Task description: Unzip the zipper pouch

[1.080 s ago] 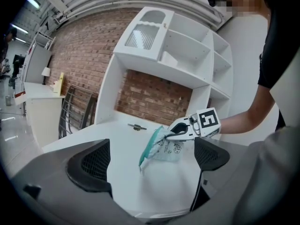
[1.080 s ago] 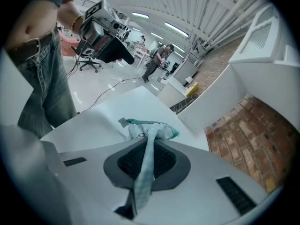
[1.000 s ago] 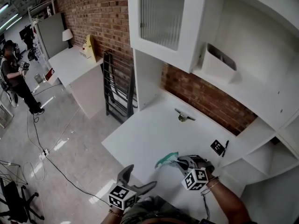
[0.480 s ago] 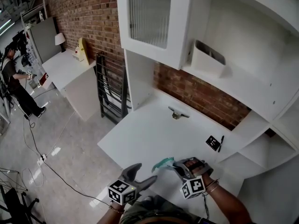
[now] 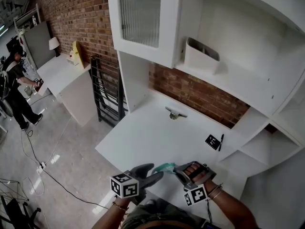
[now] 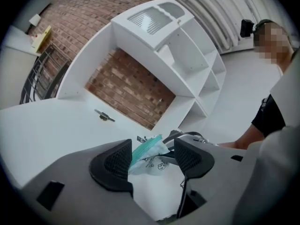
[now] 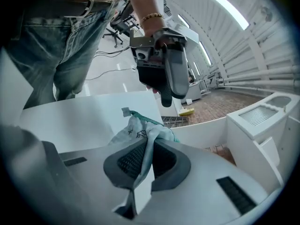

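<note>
The left tongs [image 5: 155, 173] came closer, closing halfway around, not yet touching, the limp, light white-and-teal fabric pouch [image 5: 166, 166]; right tongs [image 5: 178, 169] pinch its cloth. Grasp the teal zipper edge.

**White built-in desk on a red brick wall**

I am looking down on a white desk top [image 5: 138, 137] that is running back to a red brick wall [image 5: 76, 13]. Above it a white cabinet [image 5: 167, 42] is hanging, its door glazed with ribbed glass [image 5: 139, 13]. Open white shelves [image 5: 257, 147] are stepping down on the right, and a higher shelf is carrying a white bin [image 5: 200, 56]. A black folding rack [image 5: 102, 94] is leaning on the brick beside the desk. Further along, a second white table [image 5: 59, 73] is holding a small lamp [image 5: 54, 43] (its shade is pale). The glossy pale floor [image 5: 52, 142] is reflecting light. In the right gripper view, a long ceiling light strip [image 7: 225, 6] is glowing.
</note>
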Available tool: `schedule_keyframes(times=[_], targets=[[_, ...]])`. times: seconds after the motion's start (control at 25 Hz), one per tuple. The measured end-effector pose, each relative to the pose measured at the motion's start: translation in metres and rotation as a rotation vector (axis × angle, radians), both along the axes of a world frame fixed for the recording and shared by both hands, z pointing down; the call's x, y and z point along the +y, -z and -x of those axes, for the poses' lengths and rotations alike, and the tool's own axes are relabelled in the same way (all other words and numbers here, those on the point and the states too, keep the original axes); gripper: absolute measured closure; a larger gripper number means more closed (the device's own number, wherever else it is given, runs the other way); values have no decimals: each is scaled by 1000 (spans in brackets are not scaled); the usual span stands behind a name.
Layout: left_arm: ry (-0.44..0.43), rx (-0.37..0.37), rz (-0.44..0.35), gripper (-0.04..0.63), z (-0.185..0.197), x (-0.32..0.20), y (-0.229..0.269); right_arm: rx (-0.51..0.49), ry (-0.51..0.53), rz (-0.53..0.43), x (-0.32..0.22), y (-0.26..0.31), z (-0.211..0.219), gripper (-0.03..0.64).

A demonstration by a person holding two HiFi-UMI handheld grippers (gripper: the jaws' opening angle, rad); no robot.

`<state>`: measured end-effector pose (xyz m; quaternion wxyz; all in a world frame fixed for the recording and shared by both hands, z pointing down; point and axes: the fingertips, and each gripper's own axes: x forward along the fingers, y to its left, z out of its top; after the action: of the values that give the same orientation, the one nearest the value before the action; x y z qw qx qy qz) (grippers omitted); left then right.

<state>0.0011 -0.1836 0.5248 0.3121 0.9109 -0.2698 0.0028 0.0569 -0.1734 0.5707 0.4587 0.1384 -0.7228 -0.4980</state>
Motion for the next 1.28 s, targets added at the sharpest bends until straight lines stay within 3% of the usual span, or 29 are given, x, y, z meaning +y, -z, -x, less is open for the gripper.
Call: schedule_keyframes(times=[0.2,0.4,0.6,0.84,1.28], targets=[[-89,-38,43,318,-20,-5,-9,14,14,-30,6,0,-2,609],[-169,-16,102,318,-40,-12,-8,33,49,-61,14,-3,0,609],[-269,-97,85,318,-56,-4,-11,61,72,-102,16,-6,-1,609],[-297,-82,123,329,-59,-3,-12,88,86,-116,17,-11,-4,609],[-311,-71,103,381,-57,1,-12,76,104,-95,19,-17,3,609]])
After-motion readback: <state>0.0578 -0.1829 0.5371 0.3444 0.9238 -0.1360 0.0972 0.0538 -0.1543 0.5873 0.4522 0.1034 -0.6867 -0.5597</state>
